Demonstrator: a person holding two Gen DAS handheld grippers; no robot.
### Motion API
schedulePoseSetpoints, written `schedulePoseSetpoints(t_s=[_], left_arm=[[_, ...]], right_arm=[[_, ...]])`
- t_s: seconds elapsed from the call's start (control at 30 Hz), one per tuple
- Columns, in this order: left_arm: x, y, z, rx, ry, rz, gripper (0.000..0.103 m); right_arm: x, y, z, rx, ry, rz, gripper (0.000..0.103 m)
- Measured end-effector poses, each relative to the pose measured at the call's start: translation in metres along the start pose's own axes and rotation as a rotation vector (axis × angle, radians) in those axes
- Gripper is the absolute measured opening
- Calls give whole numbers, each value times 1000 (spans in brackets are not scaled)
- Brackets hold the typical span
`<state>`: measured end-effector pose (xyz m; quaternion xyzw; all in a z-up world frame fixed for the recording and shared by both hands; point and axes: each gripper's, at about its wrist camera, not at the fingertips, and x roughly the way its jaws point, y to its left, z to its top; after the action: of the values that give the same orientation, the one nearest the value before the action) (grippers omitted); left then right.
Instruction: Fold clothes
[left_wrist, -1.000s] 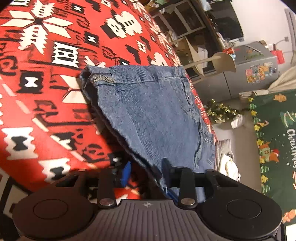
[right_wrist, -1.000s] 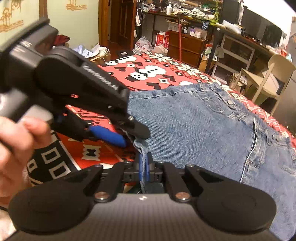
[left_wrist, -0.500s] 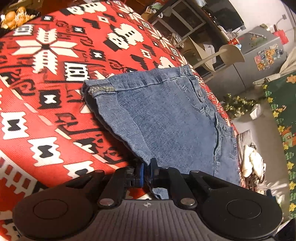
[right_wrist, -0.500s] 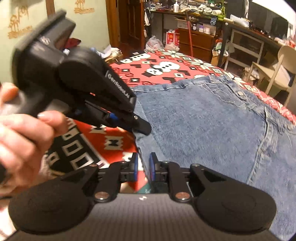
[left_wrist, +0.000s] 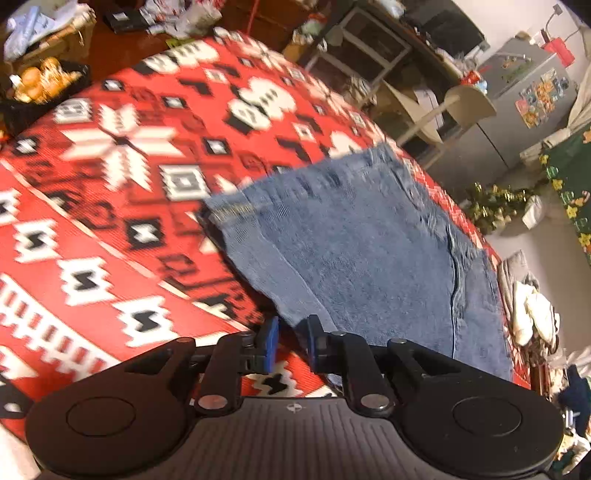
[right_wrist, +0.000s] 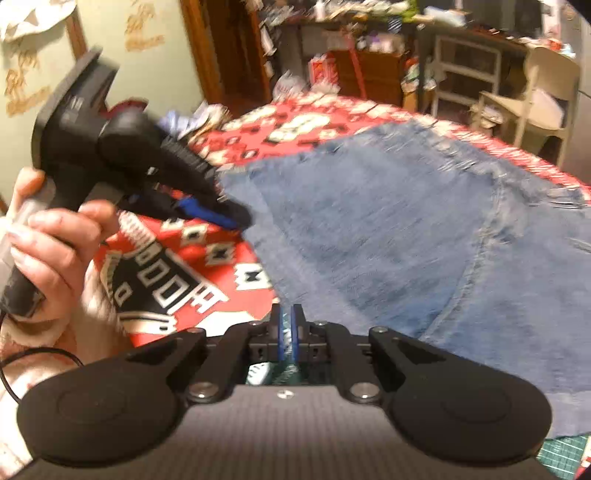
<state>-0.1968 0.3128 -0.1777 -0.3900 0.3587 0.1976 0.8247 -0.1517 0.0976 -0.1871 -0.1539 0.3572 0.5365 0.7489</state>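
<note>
A blue denim garment (left_wrist: 369, 251) lies spread on the red patterned cloth (left_wrist: 110, 177), its hem corner pointing toward the left wrist camera. My left gripper (left_wrist: 292, 341) is at the garment's near edge. Its jaws are opening, with the denim tip between the blue pads (left_wrist: 271, 341) but not pressed. From the right wrist view the same denim garment (right_wrist: 406, 240) fills the middle. My right gripper (right_wrist: 287, 332) has its pads almost together on the garment's near edge. The left gripper (right_wrist: 232, 219), held by a hand (right_wrist: 55, 251), touches the denim's left edge.
The red cloth (right_wrist: 229, 266) ends near the lower left, above a green mat (right_wrist: 565, 454). A pale chair (left_wrist: 454, 110), shelving (right_wrist: 465, 70) and a fridge (left_wrist: 524, 99) stand beyond the far side. Clutter and a green Christmas cloth (left_wrist: 572, 177) lie on the right.
The left gripper closed on the denim corner, lifted it, and now its pads stand apart again. The right gripper let go, slid along the near edge and closed again.
</note>
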Motion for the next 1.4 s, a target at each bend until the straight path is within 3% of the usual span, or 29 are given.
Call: schedulePoseSetpoints(t_s=[0.13,0.3,0.4,0.53,0.67,0.73,0.9,1.07,1.13,1.4], left_arm=[[-16,3,9,0,-64,9,14],[2,-4,23,67,-62,55,11],[10,-4,27,57,-27,24,10],[6,-25,21,113,-23,-49,10],[13,-58,7,178,27,-133,10],[17,-75,-4,224,53,-167,10],[28,-109,-32,348,109,-203,10],[50,-123,-62,409,225,-223,10],[56,-122,-71,406,256,-219,10],[51,-101,-68,308,308,-247,10]], right_arm=[[0,-20,5,59,1,-35,5],[13,-18,-15,85,45,-14,7],[6,-15,-16,91,58,6,6],[-20,-28,-7,124,-20,-4,3],[-34,-48,2,180,-45,2,4],[-46,-52,2,188,-74,19,10],[-66,-75,-8,252,-101,3,10],[-39,-88,-28,270,32,-56,8],[-32,-85,-39,261,73,-55,8],[-46,-84,-51,303,63,-27,10]])
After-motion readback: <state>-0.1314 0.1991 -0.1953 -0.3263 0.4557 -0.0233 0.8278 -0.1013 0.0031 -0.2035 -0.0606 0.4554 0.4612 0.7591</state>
